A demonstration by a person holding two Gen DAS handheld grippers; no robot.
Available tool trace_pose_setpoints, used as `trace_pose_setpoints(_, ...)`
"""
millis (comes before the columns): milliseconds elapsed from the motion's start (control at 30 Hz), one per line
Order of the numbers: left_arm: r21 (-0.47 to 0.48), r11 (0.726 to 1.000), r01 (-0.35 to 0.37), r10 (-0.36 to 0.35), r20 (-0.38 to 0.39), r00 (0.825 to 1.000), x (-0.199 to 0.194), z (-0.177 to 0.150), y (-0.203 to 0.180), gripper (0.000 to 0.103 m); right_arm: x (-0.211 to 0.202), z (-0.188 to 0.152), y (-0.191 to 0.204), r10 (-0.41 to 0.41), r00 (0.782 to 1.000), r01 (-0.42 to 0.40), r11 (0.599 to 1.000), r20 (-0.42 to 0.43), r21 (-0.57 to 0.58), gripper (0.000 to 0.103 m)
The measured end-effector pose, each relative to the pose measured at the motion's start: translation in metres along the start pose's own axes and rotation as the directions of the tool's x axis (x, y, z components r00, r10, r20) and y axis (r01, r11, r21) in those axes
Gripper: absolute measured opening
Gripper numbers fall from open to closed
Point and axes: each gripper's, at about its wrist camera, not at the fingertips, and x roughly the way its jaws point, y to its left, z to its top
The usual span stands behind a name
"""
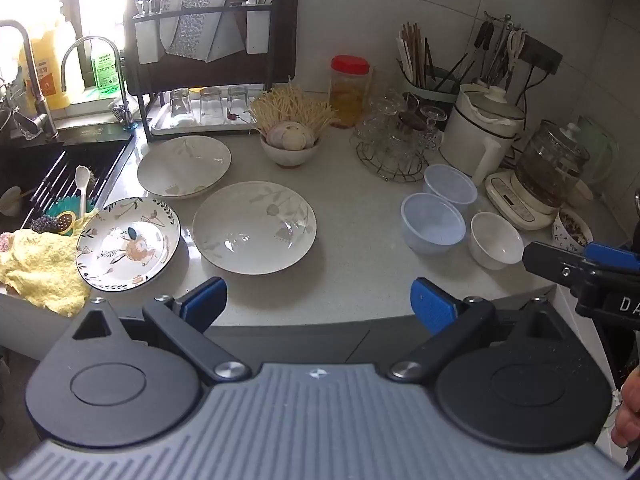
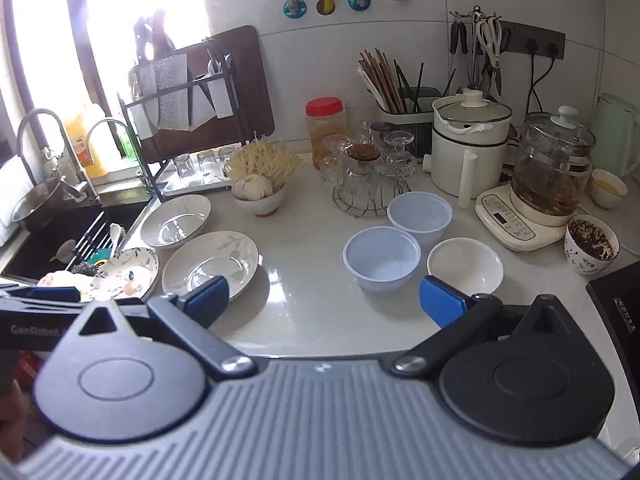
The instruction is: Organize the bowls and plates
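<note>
While both spread wide, empty | left gripper (image 1: 316, 300) behind leaf plate (image 1: 254, 227) | right gripper (image 2: 324, 298) behind white bowl (image 2: 465, 265)

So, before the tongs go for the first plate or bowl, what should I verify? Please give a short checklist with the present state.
1. Left tongs open and holding nothing: ok.
2. Right tongs open and holding nothing: ok.
3. Near leaf plate has nothing lying in it: ok.
4. Flowered plate fully on the counter: not ok, it rests partly on the yellow cloth by the sink.
5. White bowl and two plastic bowls upright and not yet nested: ok.
6. Dishes clean and dry: cannot tell.
</note>
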Motion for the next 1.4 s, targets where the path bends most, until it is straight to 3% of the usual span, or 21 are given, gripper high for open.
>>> trace_pose_setpoints(133, 0.014, 1.000, -0.026, 0.026, -0.005, 1.000, 0.002, -0.001, -0.010, 0.100, 0.002, 0.003, 0.000, 0.008, 1.000, -0.008, 1.000, -0.014, 0.025, 0.103)
trace_pose_setpoints(200, -0.008, 1.000, 0.012, -0.012, 0.012, 1.000, -0.004, -0.003, -0.001, 0.100, 0.003, 0.002, -0.004, 0.022, 1.000, -0.022, 0.999, -0.007, 0.036, 0.103)
trace_pose_setpoints(967, 0.017, 1.000, 0.003, -0.002, -0.048, 0.999, 0.019, -0.009, 0.011, 0.100, 0.007, -0.013, 0.002, 0.020, 0.999, -0.019, 0.998, -0.031, 0.061, 0.103)
trace_pose_setpoints(1233, 0.029, 1.000, 0.011, -0.009, -0.077, 0.997, 0.038, -0.008, 0.012, 0.100, 0.023, -0.013, -0.001, 0.011, 1.000, -0.009, 0.997, -0.026, 0.075, 0.103)
trace_pose_setpoints(1400, 0.055, 0.998, -0.003, 0.006, -0.055, 0.998, 0.046, -0.005, 0.013, 0.100, 0.038, -0.018, -0.004, -0.001, 0.999, 0.005, 0.996, -0.050, 0.087, 0.103)
